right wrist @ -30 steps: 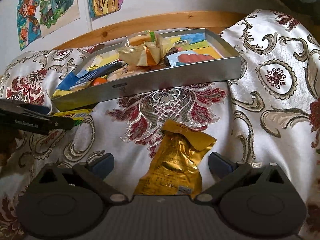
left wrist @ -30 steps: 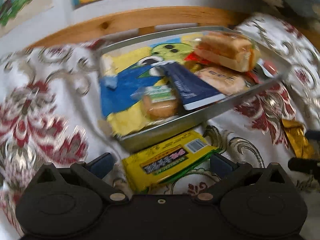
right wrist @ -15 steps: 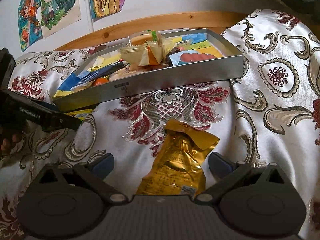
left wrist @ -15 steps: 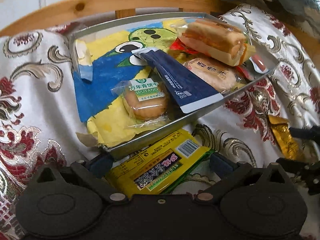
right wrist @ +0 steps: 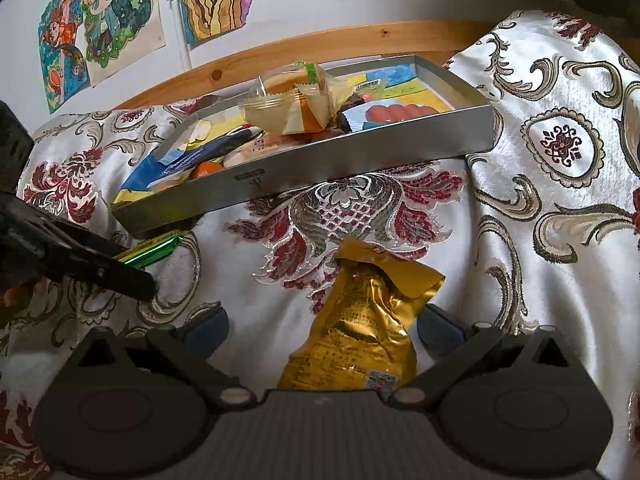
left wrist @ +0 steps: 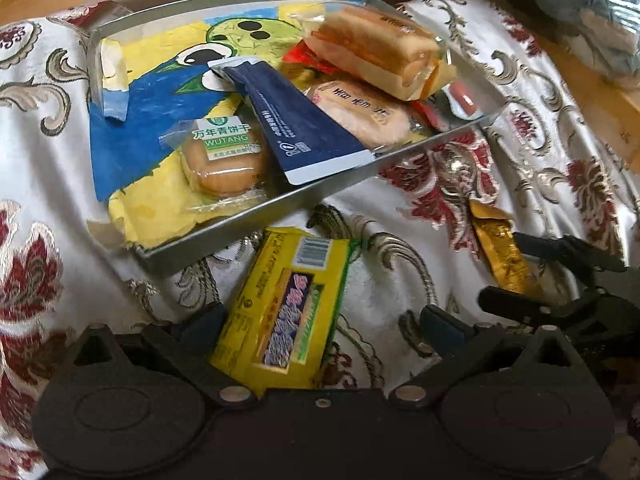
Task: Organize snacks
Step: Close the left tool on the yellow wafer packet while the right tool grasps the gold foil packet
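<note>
Since a second ago the left gripper has swung so that the yellow snack packet now lies lengthwise between its fingers instead of slanting across them, and the tray sits farther up its view; the right gripper has barely shifted over the gold packet. Both grippers are spread wide, grasping nothing. The yellow snack packet lies flat on the patterned cloth, its far end with the barcode close to the tray's near wall, its near end between the left gripper's blue pads, the left pad right beside its edge; whether they touch cannot be told. The gold packet lies on the cloth in front of the tray, well apart from it, between the right gripper's fingers, its crimped top pointing toward the tray. From the left wrist camera it shows at the right, with the right gripper's dark fingers on either side of it. Inside the grey metal tray, on a bright painted sheet, lie a round biscuit in clear wrap, a dark blue sachet slanting across the middle, a pale wrapped cake, and a wrapped sandwich cake piled on top of other packets. A wooden rail runs behind the tray, and coloured drawings hang on the wall above it.
</note>
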Demonstrator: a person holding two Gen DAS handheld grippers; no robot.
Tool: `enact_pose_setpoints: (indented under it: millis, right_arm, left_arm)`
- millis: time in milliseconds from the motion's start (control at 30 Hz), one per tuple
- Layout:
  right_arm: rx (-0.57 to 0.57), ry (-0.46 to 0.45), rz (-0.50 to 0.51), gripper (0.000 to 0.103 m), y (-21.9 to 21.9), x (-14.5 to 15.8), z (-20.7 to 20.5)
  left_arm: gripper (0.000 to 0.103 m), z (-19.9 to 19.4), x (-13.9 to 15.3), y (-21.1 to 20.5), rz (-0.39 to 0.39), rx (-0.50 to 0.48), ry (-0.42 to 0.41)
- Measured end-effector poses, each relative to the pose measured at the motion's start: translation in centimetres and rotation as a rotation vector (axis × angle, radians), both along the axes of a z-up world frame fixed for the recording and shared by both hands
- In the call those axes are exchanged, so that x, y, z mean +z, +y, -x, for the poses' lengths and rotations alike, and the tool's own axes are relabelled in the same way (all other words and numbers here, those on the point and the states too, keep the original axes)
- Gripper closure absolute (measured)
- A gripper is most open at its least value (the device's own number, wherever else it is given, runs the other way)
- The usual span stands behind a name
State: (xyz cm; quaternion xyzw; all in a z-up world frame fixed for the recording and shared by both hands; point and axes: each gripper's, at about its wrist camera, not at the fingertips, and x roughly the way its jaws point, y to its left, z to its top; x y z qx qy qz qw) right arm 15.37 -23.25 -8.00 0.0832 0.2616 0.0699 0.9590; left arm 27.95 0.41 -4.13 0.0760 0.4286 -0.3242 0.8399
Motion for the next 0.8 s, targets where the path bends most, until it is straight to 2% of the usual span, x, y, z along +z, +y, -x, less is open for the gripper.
enact_pose_setpoints:
  millis: [167,300,400,533,700,800]
  right_arm:
    - [0.000,0.006,0.005,0.000,0.1,-0.1,-0.1]
    - [0.005,0.006,-0.001,0.001,0.2,-0.1,-0.1]
    - [0.008,0.006,0.006,0.011,0.5,0.0,0.0]
    - [0.046,0.013,0.054,0.028,1.7,0.2,0.3]
    - [0.088,0.029,0.123,0.036,3.3,0.4,1.1]
    - [0.087,0.038,0.128,0.038,3.4,0.5,1.6]
  left_arm:
    - [0.003,-0.7,-0.1,0.2,0.021,0.051,0.014]
    - [0.012,0.3,0.2,0.2,0.023,0.117,-0.005]
    - [0.018,1.6,0.3,-0.1,0.026,0.191,-0.029]
    - [0.027,2.9,0.5,0.1,0.081,0.301,-0.023]
    - [0.050,4.7,0.5,-0.2,0.075,0.398,-0.020]
    - [0.052,6.1,0.1,-0.4,0.078,0.427,-0.021]
